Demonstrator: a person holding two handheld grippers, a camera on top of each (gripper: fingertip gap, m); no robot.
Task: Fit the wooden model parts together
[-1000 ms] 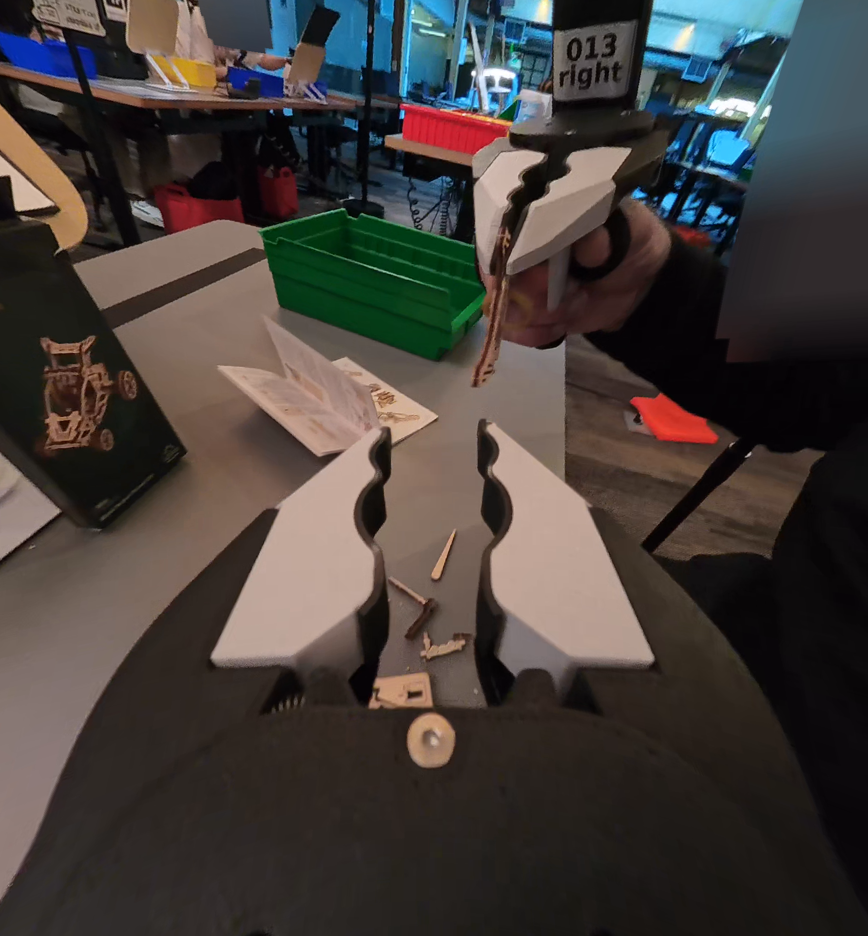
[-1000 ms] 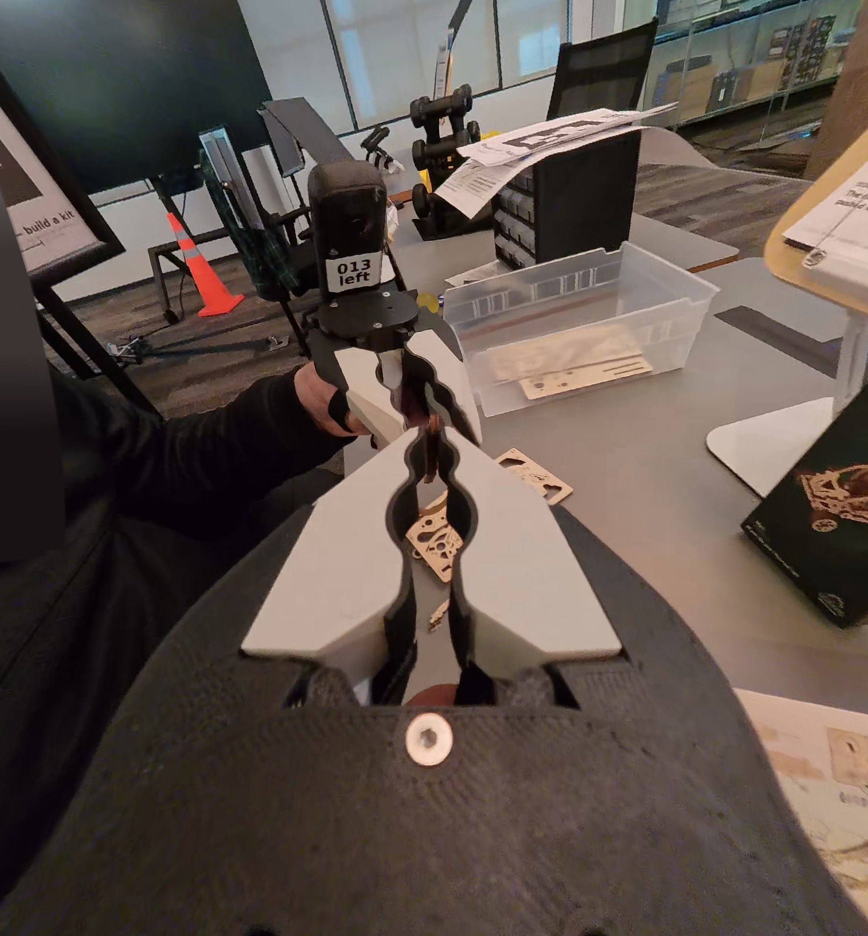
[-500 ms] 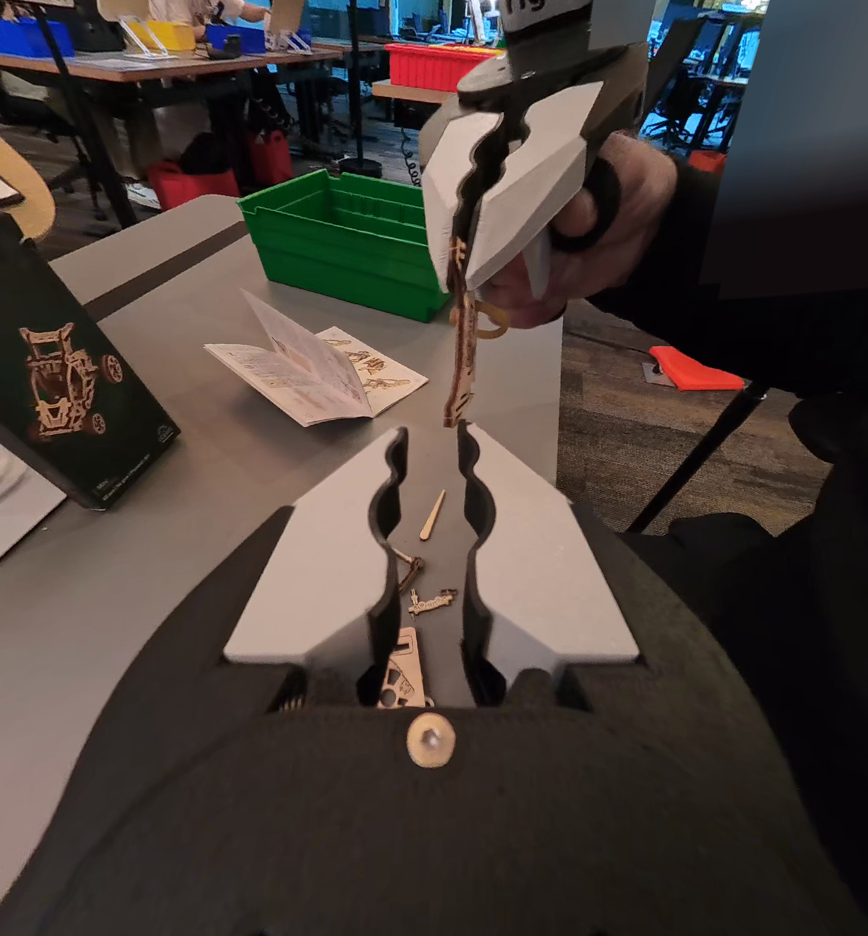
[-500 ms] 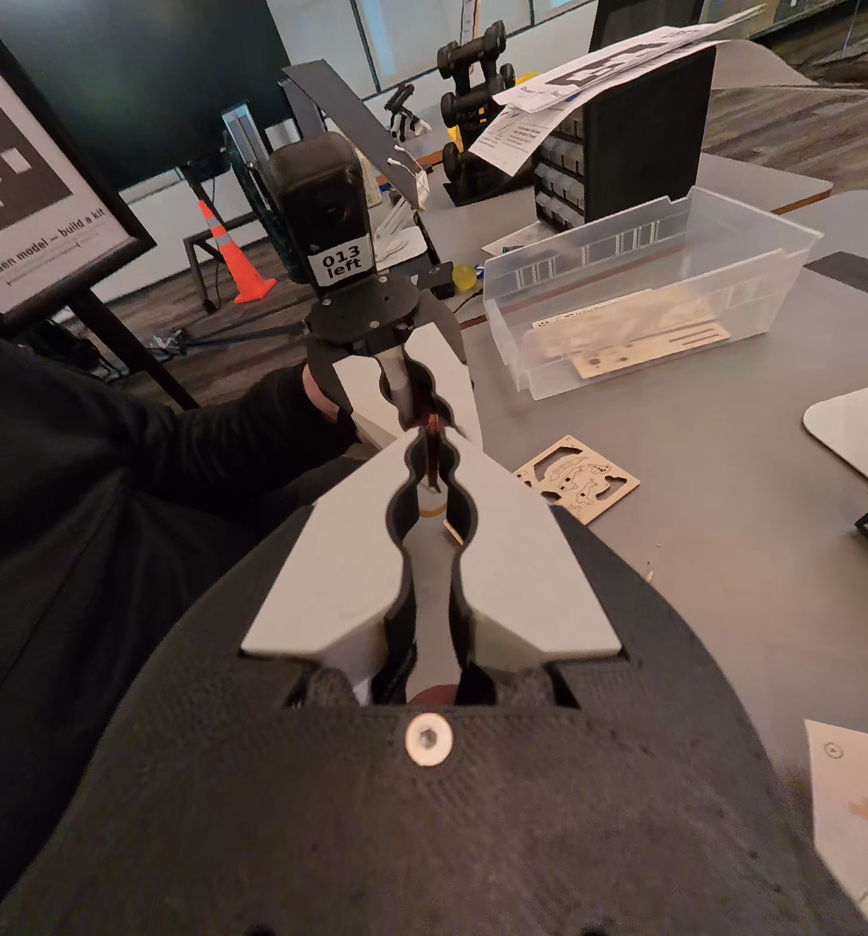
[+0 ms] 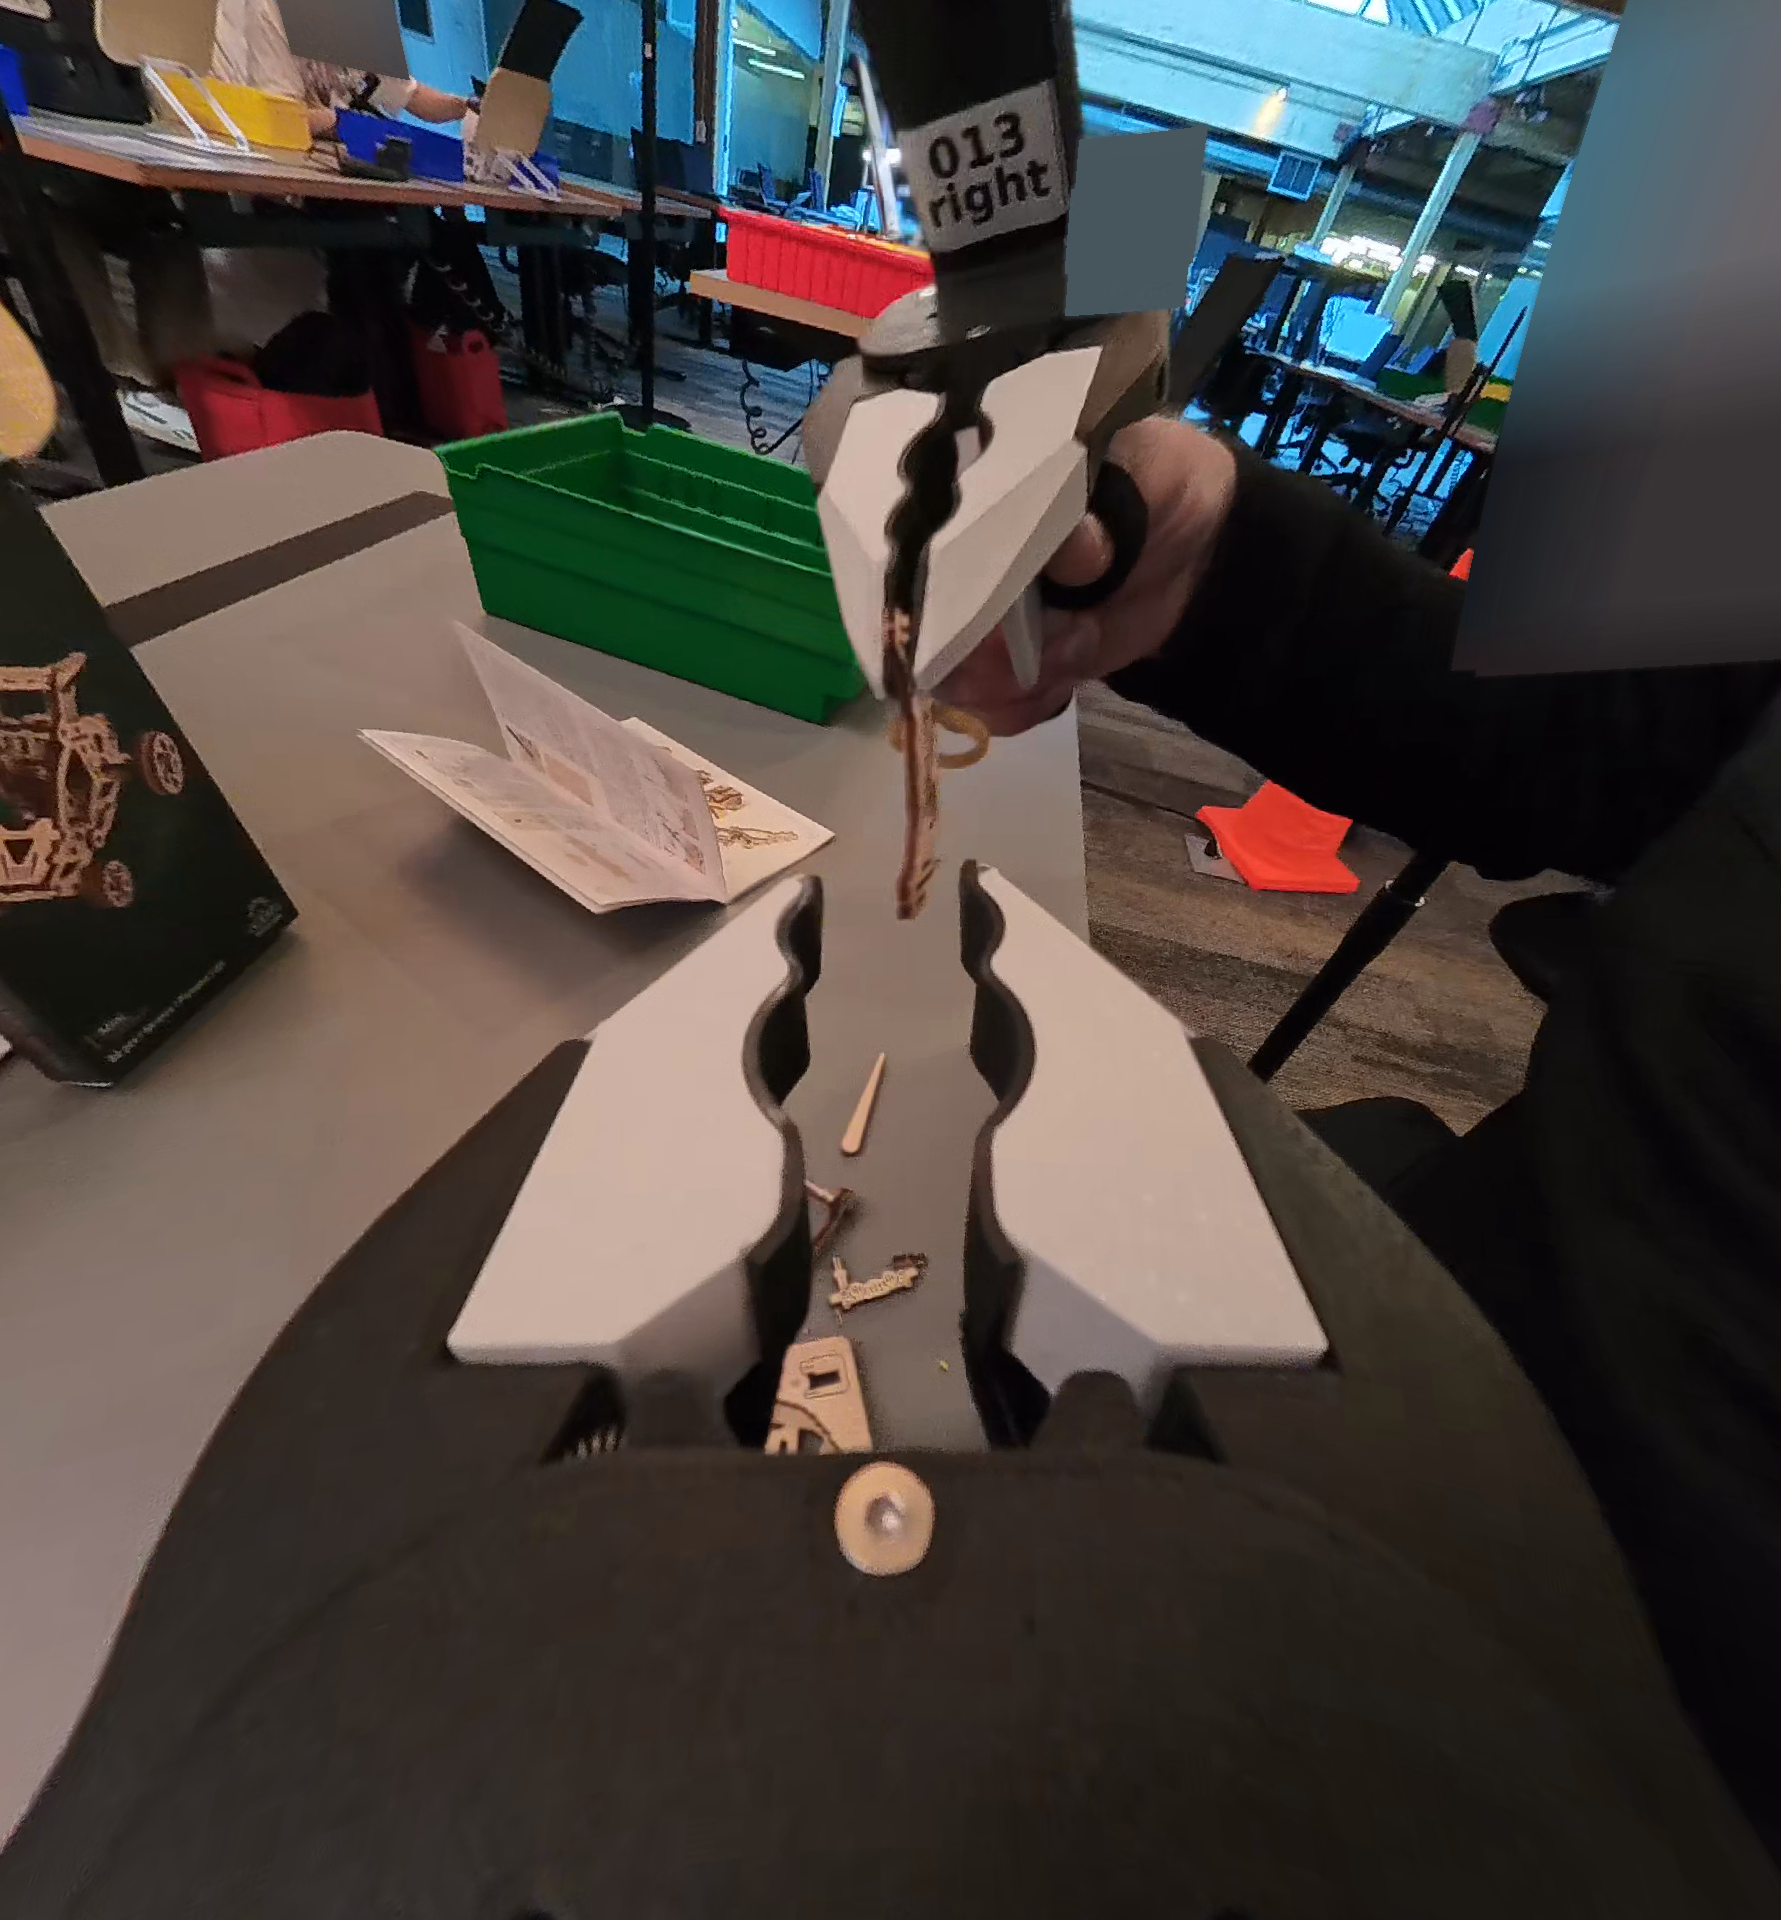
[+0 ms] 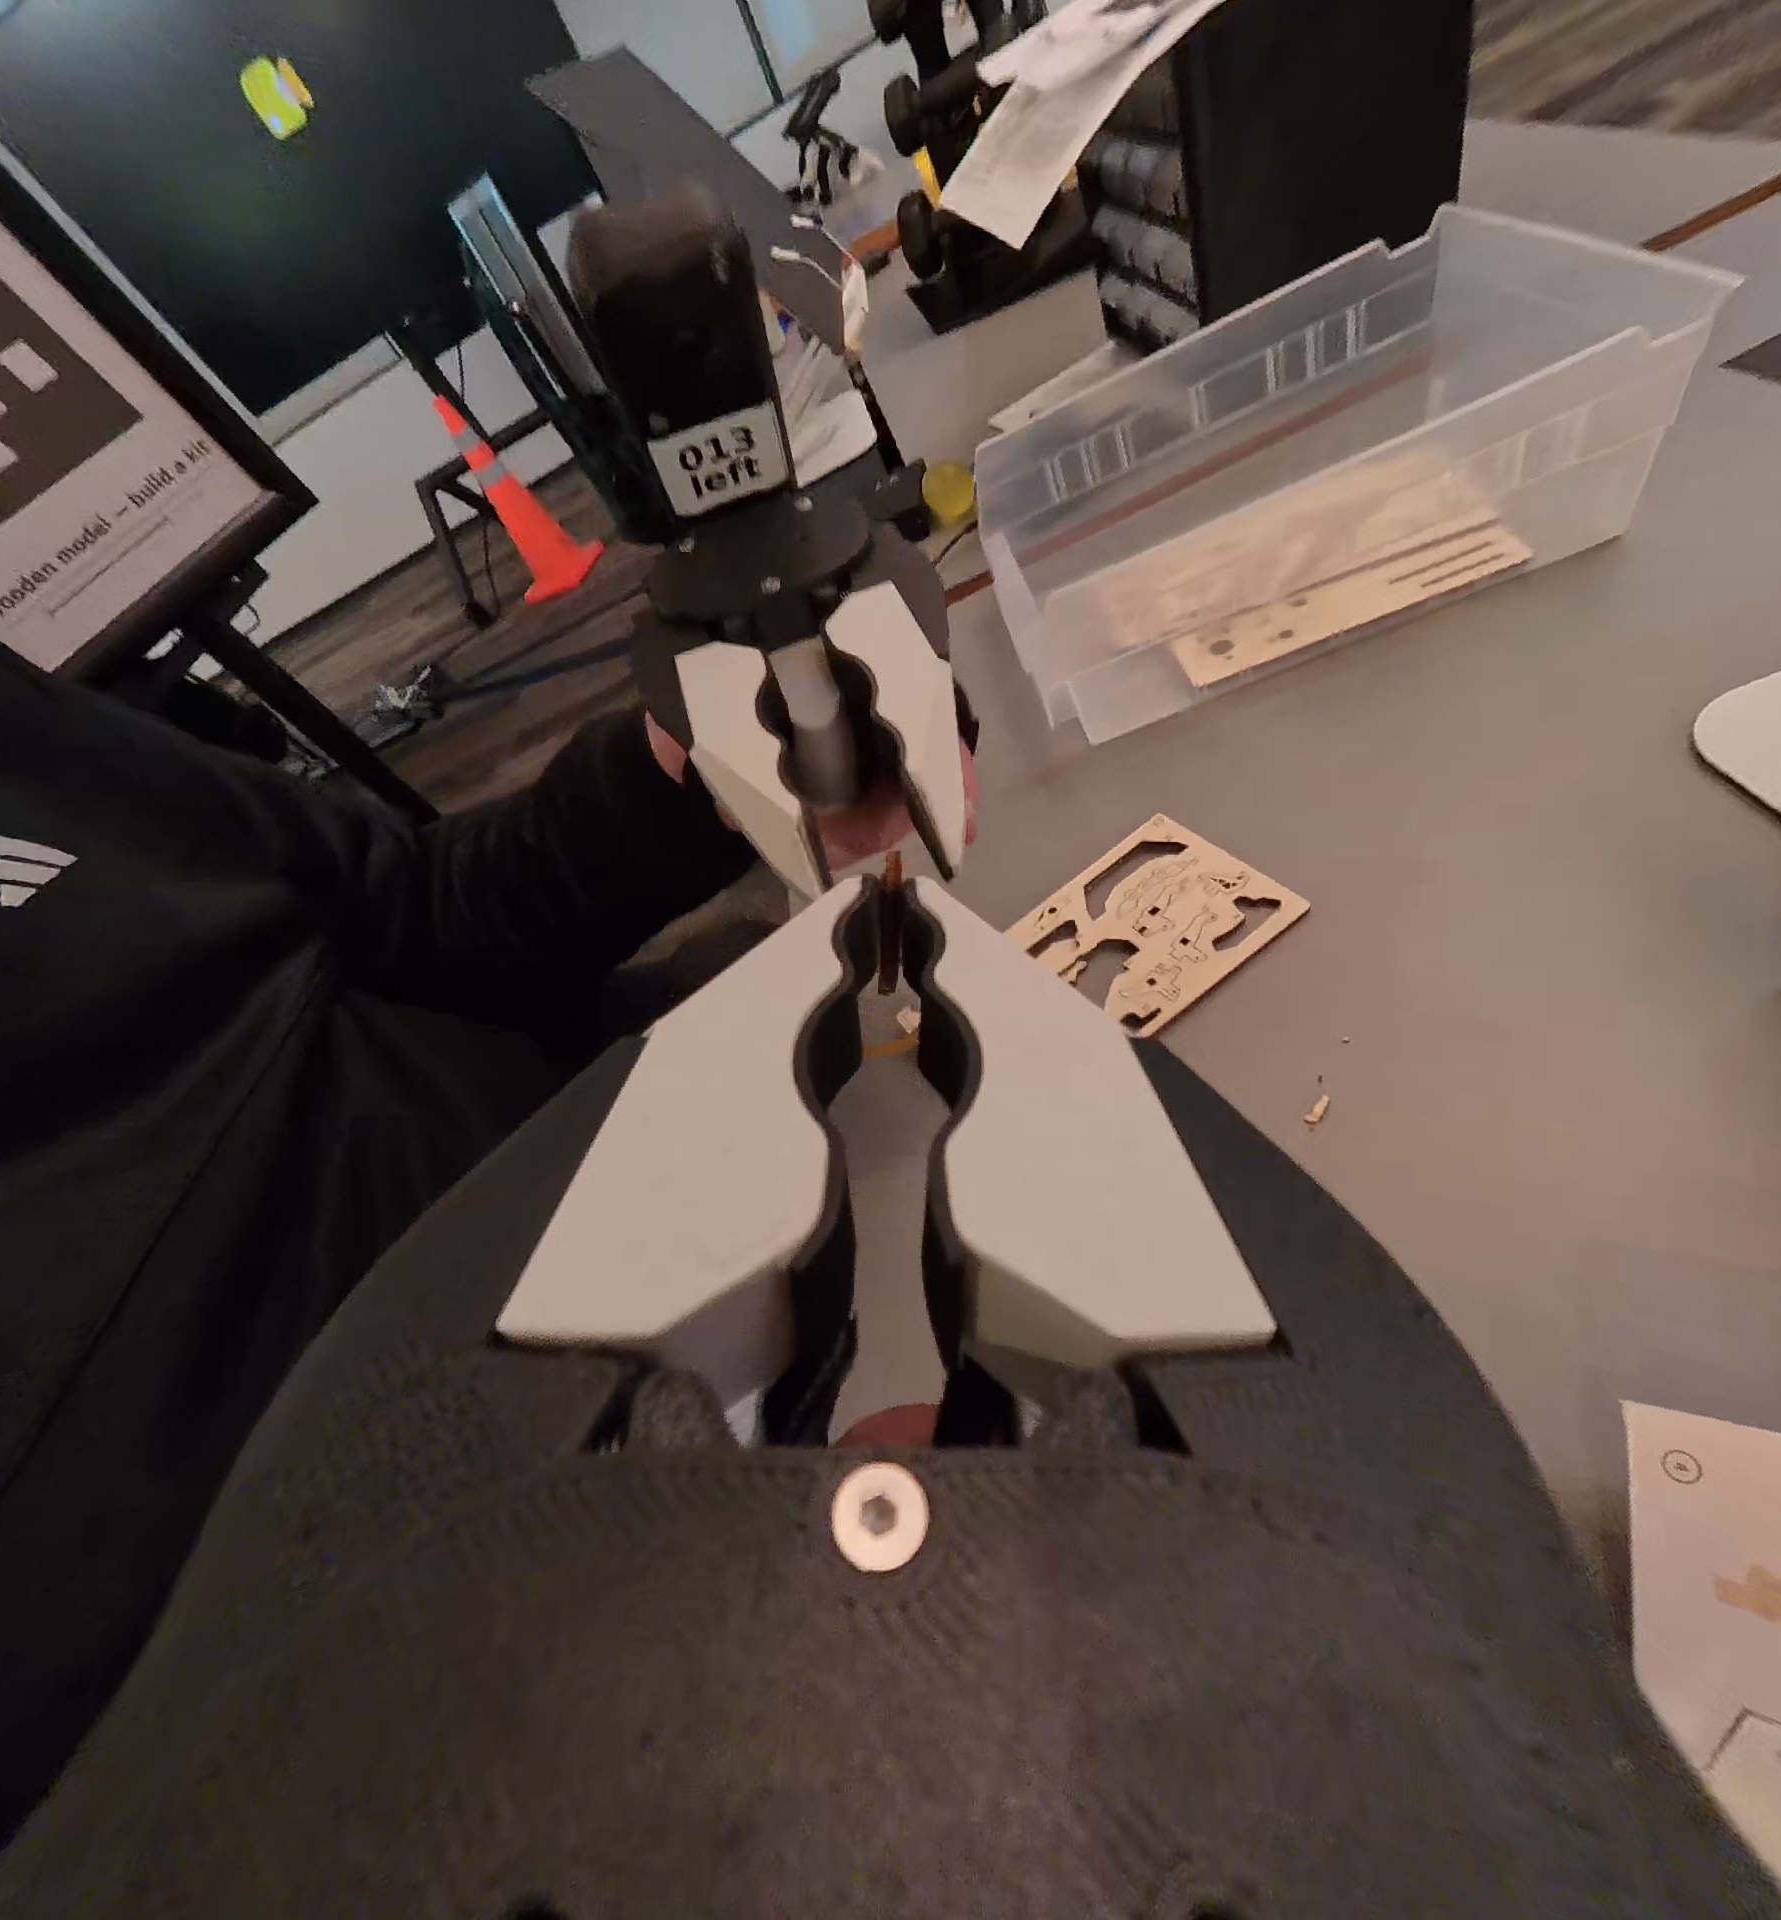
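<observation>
You had not yet joined any parts: loose wooden pieces (image 5: 870, 1286) and a cut-out sheet (image 6: 1166, 920) lay on the surface (image 5: 346, 1039). Your right gripper (image 5: 901, 675) was clamped on a thin wooden strip (image 5: 917, 821) that hung downward. Its lower tip sat between the parted fingers of your empty left gripper (image 5: 891, 894), touching neither pad.

Black sleeves (image 5: 1333, 623), white jaws (wavy black pads)
</observation>
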